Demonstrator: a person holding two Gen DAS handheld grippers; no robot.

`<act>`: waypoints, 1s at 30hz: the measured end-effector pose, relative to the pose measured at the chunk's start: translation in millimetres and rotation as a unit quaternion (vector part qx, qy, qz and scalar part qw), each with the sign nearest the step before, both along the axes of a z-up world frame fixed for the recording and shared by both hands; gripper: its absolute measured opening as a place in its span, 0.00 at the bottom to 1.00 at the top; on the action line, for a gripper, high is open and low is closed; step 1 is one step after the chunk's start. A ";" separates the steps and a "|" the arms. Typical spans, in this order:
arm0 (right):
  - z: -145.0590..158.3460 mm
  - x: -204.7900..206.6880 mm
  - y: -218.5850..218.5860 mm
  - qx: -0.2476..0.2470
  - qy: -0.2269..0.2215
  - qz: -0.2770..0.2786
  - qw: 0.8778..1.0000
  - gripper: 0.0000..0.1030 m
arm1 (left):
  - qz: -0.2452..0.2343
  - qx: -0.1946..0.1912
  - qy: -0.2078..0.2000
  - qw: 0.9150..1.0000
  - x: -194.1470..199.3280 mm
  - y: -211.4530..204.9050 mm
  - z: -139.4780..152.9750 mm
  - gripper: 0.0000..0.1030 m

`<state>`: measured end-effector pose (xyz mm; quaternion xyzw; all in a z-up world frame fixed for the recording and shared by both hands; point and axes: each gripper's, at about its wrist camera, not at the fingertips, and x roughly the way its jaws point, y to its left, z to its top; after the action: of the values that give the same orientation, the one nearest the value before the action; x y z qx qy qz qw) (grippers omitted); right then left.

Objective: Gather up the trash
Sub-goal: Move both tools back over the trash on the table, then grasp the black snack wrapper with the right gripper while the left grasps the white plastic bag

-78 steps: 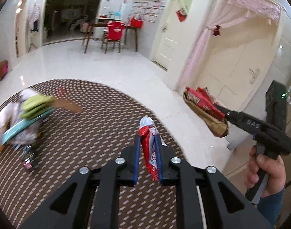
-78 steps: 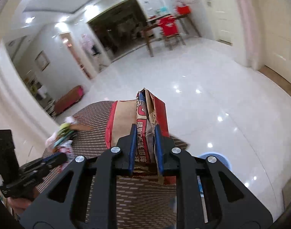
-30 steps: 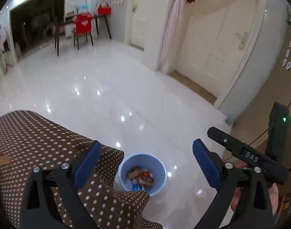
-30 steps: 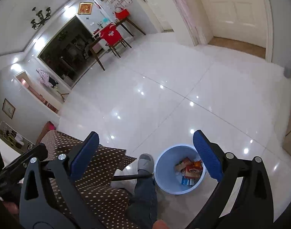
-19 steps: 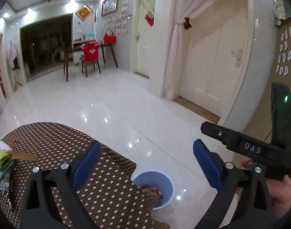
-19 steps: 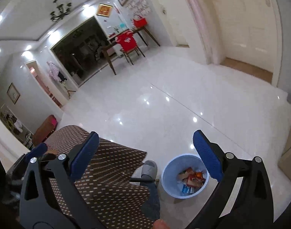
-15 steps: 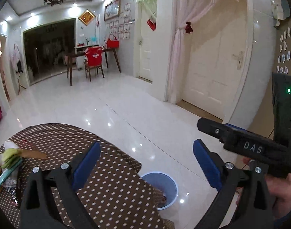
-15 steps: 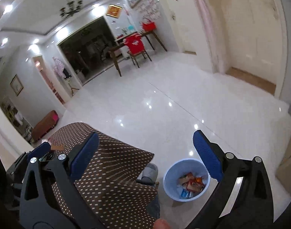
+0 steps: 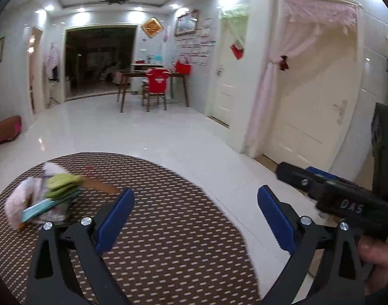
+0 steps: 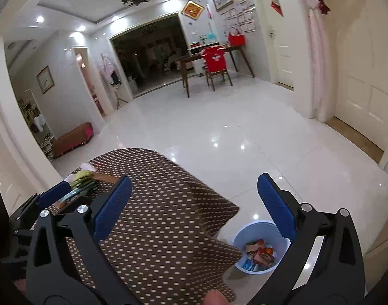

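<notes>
My left gripper (image 9: 194, 216) is open and empty above the brown dotted tablecloth (image 9: 155, 228). My right gripper (image 10: 192, 208) is also open and empty, over the table's right corner. A light blue bin (image 10: 260, 247) stands on the floor beside that corner, with red and orange wrappers (image 10: 261, 253) inside it. A blurred pile of trash (image 9: 47, 198), pink, green and teal, lies at the table's left side; the same trash pile (image 10: 80, 180) shows small in the right wrist view. The right gripper's body (image 9: 333, 198) shows in the left wrist view, held by a hand (image 9: 377, 251).
Glossy white tile floor (image 10: 232, 132) spreads beyond the table. A cream door with a pink curtain (image 9: 308, 101) is on the right. A wooden table with a red-covered chair (image 9: 155, 86) stands far back. A low brown bench (image 10: 73, 138) is at the left wall.
Both grippers dropped their wrappers into the bin and stand open. Since half a second ago both views have swung back up and left towards the table and the trash pile.
</notes>
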<state>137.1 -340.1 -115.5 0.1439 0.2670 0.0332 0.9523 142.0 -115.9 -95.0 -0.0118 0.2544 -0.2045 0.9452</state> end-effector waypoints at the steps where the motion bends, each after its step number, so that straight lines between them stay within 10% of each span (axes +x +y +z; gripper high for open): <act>1: 1.4 0.3 9.4 0.000 0.000 0.007 1.000 0.94 | 0.013 0.001 -0.003 1.000 -1.4 10.0 0.3 0.93; 18: -27.9 60.2 176.6 -0.013 0.089 0.161 0.983 0.94 | 0.215 0.016 0.038 0.976 -23.2 190.5 -30.1 0.93; 30: -79.2 96.1 289.0 -0.062 0.146 0.231 0.960 0.92 | 0.275 0.017 0.080 0.958 -18.5 273.9 -52.6 0.93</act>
<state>233.2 -51.1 -194.7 0.0225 0.4307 0.2144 0.8764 123.5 158.0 -147.5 -0.0817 0.3197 0.0690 0.9415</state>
